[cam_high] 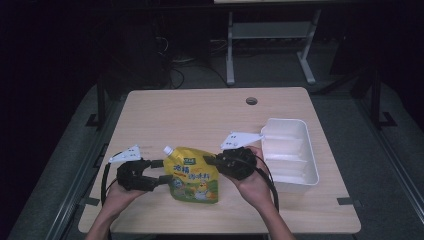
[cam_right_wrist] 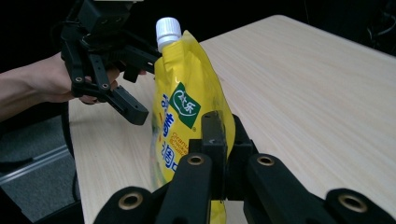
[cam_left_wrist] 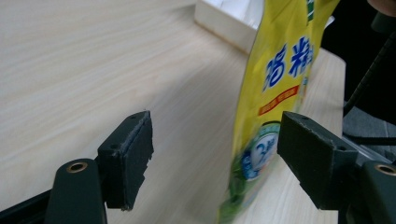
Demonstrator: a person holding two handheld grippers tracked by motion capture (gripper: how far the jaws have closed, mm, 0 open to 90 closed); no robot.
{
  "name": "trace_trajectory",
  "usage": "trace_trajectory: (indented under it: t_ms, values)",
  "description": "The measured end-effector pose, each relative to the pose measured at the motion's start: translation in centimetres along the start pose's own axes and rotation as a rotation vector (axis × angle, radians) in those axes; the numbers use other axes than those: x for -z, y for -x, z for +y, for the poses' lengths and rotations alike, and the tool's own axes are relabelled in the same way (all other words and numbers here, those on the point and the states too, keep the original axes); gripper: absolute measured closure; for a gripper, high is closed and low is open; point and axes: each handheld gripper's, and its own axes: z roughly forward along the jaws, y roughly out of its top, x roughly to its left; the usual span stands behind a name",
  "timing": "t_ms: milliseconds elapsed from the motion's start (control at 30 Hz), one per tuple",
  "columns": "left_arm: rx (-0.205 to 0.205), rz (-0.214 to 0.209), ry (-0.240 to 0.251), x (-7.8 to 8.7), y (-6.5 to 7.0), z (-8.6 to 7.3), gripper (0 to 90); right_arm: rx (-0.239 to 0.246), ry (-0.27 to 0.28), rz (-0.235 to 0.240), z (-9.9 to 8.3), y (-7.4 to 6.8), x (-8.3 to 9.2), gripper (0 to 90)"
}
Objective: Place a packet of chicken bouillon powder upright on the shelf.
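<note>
The yellow spout pouch [cam_right_wrist: 187, 116] is clamped edgewise by the right gripper [cam_right_wrist: 217, 140]; the left gripper [cam_left_wrist: 215, 144] is released around it, so it could be swung loose.

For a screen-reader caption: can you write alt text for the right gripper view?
The right gripper is shut on the edge of a yellow pouch with a white cap, above a wooden table. Beyond it, the left gripper is open beside the pouch.
</note>
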Motion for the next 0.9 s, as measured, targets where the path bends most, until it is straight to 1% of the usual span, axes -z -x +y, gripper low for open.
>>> trace_trajectory:
  t_ms: [33, 67, 133, 167, 233, 267, 300, 367, 433, 500, 567, 600, 633, 667, 700, 733, 767, 800, 900]
  values:
    - [-0.011, 0.001, -0.003, 0.0, 0.1, 0.0, 25.9, 0.0, 0.0, 0.0, 0.0, 0.0, 0.0, 89.7]
    - [-0.023, 0.012, -0.016, -0.1, 0.2, -0.1, 24.0, 0.022, -0.001, 0.024, 0.3, -0.3, 0.1, 89.7]
    - [-0.029, 0.013, -0.017, -0.1, 0.2, -0.2, 23.1, 0.027, -0.001, 0.029, 0.3, -0.5, 0.1, 89.7]
    - [-0.029, 0.009, -0.028, -0.2, 0.3, -0.3, 22.5, 0.041, 0.001, 0.036, 0.2, -0.7, 0.2, 89.7]
    - [-0.036, 0.008, -0.03, -0.4, 0.4, -0.5, 21.3, 0.048, 0.01, 0.05, 0.1, -0.8, 0.1, 89.7]
    - [-0.039, -0.012, -0.032, -0.6, 0.5, -0.6, 21.6, 0.05, 0.014, 0.054, 0.1, -0.8, 0.1, 89.7]
    - [-0.039, -0.012, -0.032, -0.6, 0.5, -0.6, 21.7, 0.05, 0.014, 0.054, 0.1, -0.8, 0.1, 89.7]
    - [-0.044, -0.013, -0.034, -0.9, 0.6, -0.6, 21.7, 0.062, 0.02, 0.086, 0.0, -0.8, 0.1, 89.6]
    - [-0.033, -0.048, -0.023, -1.3, 0.7, -0.4, 22.4, 0.082, 0.015, 0.117, -0.1, -1.0, 0.1, 89.6]
    - [-0.032, -0.055, -0.021, -1.4, 0.8, -0.3, 22.7, 0.087, 0.014, 0.122, -0.1, -1.0, 0.1, 89.6]
    - [-0.027, -0.079, -0.021, -1.7, 0.7, -0.3, 24.1, 0.098, 0.012, 0.143, -0.2, -0.9, 0.2, 89.6]
    - [-0.022, -0.09, -0.021, -1.8, 0.7, -0.4, 25.4, 0.099, 0.011, 0.15, -0.2, -0.9, 0.2, 89.5]
    - [-0.019, -0.104, -0.022, -1.8, 0.7, -0.4, 31.1, 0.095, 0.011, 0.153, -0.3, -0.8, 0.2, 89.5]
    - [-0.02, -0.118, -0.024, -1.9, 0.7, -0.5, 31.1, 0.095, 0.011, 0.153, -0.3, -0.8, 0.2, 89.5]
    - [-0.026, -0.127, -0.028, -2.0, 0.7, -0.6, 34.7, 0.093, 0.013, 0.151, -0.3, -0.7, 0.2, 89.5]
    - [-0.04, -0.132, -0.034, -2.1, 0.9, -0.6, 43.1, 0.088, 0.015, 0.144, -0.4, -0.5, 0.1, 89.5]
    - [-0.048, -0.143, -0.03, -2.0, 0.9, -0.7, 47.0, 0.086, 0.016, 0.142, -0.4, -0.5, 0.1, 89.5]
    - [-0.048, -0.143, -0.03, -2.0, 0.9, -0.7, 51.7, 0.086, 0.016, 0.142, -0.4, -0.5, 0.1, 89.5]
    - [-0.041, -0.153, -0.014, -1.8, 0.9, -0.9, 59.3, 0.087, 0.016, 0.137, -0.5, -0.5, 0.1, 89.4]
